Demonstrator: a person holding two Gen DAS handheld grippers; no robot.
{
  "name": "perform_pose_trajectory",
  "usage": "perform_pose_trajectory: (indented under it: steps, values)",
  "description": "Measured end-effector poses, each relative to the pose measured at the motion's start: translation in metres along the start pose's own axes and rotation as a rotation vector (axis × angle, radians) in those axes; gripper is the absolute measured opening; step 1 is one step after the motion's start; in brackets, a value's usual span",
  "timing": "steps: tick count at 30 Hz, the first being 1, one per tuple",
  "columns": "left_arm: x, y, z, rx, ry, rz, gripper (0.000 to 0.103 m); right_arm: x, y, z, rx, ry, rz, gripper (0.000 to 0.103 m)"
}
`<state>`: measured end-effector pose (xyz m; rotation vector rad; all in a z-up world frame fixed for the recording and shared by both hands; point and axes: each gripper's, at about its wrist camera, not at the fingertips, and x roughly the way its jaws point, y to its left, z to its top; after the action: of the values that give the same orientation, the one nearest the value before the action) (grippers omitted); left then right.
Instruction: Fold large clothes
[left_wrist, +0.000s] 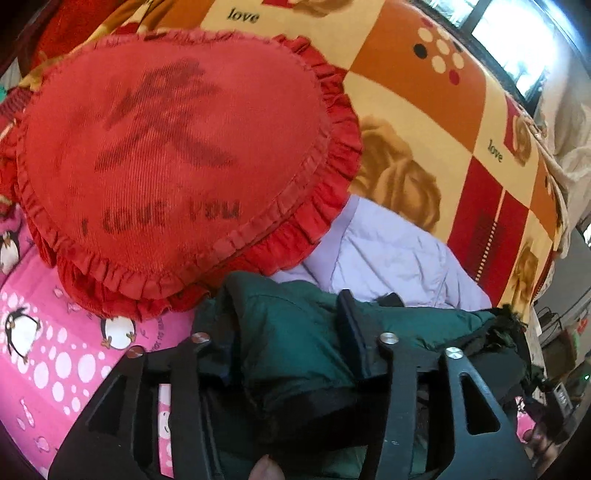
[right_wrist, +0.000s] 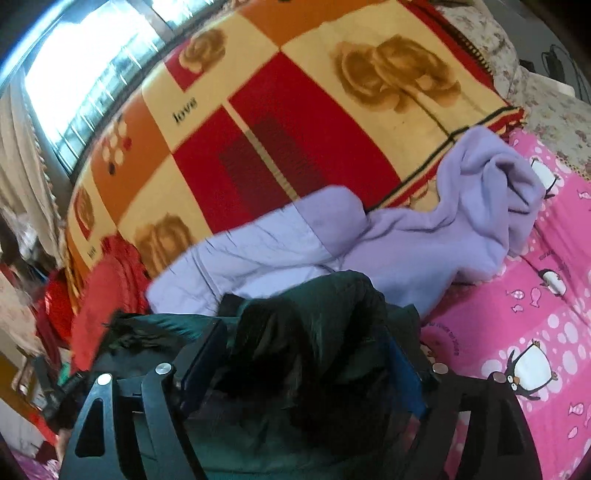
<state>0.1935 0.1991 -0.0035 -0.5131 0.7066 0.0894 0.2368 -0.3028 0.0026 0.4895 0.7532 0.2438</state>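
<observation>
Dark green padded jacket (left_wrist: 295, 325) (right_wrist: 314, 314), glossy and quilted, bunched into thick soft folds with a dark furry trim at one edge. Heaped on the bed at the near edge of both wrist views, over the pink penguin sheet (left_wrist: 44, 362) (right_wrist: 535, 314), and lying against a lilac garment (left_wrist: 388, 258) (right_wrist: 406, 251) just behind.

Left gripper (left_wrist: 280, 325) set over the jacket with jaws parted about halfway; a fold of green fabric fills the gap, and one finger (left_wrist: 351, 325) shows dark against it, the other mostly hidden by cloth. No clear pinch on the fabric. Right gripper (right_wrist: 306, 350) spread wide, a rounded hump of the jacket rising between the jaws, pads standing off on either side.

Lilac garment crumpled, part smooth shell, part fleecy, draped up onto a checked blanket (left_wrist: 424, 110) (right_wrist: 295, 110) printed with roses and "love". Red frilled heart cushion (left_wrist: 177, 155) (right_wrist: 99, 295), lettered "I LOVE YOU", touching the jacket on the left gripper's side. Bright window (left_wrist: 517, 44) (right_wrist: 74, 74) beyond the blanket.
</observation>
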Motion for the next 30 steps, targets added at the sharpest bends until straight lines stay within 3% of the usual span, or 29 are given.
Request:
perform_pose_trajectory:
  steps: [2, 4, 7, 10, 14, 19, 22, 23, 27, 30]
  values:
    - [-0.008, 0.000, 0.004, -0.001, -0.039, 0.029, 0.102, -0.008, 0.004, 0.002, -0.006, -0.026, 0.021, 0.080]
    - [-0.013, 0.008, 0.009, -0.031, -0.083, 0.020, 0.103, -0.014, 0.008, 0.003, -0.028, -0.048, 0.036, 0.080]
    - [-0.015, 0.020, 0.014, -0.083, -0.129, 0.005, 0.103, -0.016, 0.024, 0.002, -0.121, -0.071, -0.020, 0.080]
    - [-0.009, 0.013, 0.018, -0.072, -0.107, -0.036, 0.103, -0.012, 0.042, 0.000, -0.224, -0.077, -0.063, 0.080]
    - [0.003, -0.025, 0.023, 0.080, -0.073, 0.055, 0.103, 0.009, 0.082, 0.003, -0.406, -0.070, -0.154, 0.080]
    - [0.046, -0.054, 0.019, 0.211, 0.036, 0.178, 0.103, 0.072, 0.102, 0.008, -0.507, 0.130, -0.224, 0.083]
    - [0.075, -0.047, 0.010, 0.246, 0.107, 0.269, 0.103, 0.107, 0.083, 0.007, -0.453, 0.271, -0.267, 0.103]
    - [0.083, -0.044, 0.006, 0.248, 0.135, 0.283, 0.103, 0.118, 0.072, 0.005, -0.430, 0.314, -0.270, 0.103]
    - [0.098, -0.033, 0.002, 0.203, 0.190, 0.241, 0.103, 0.124, 0.048, 0.003, -0.399, 0.313, -0.185, 0.103]
    - [0.097, -0.028, -0.001, 0.183, 0.192, 0.218, 0.103, 0.125, 0.044, 0.001, -0.396, 0.320, -0.180, 0.103]
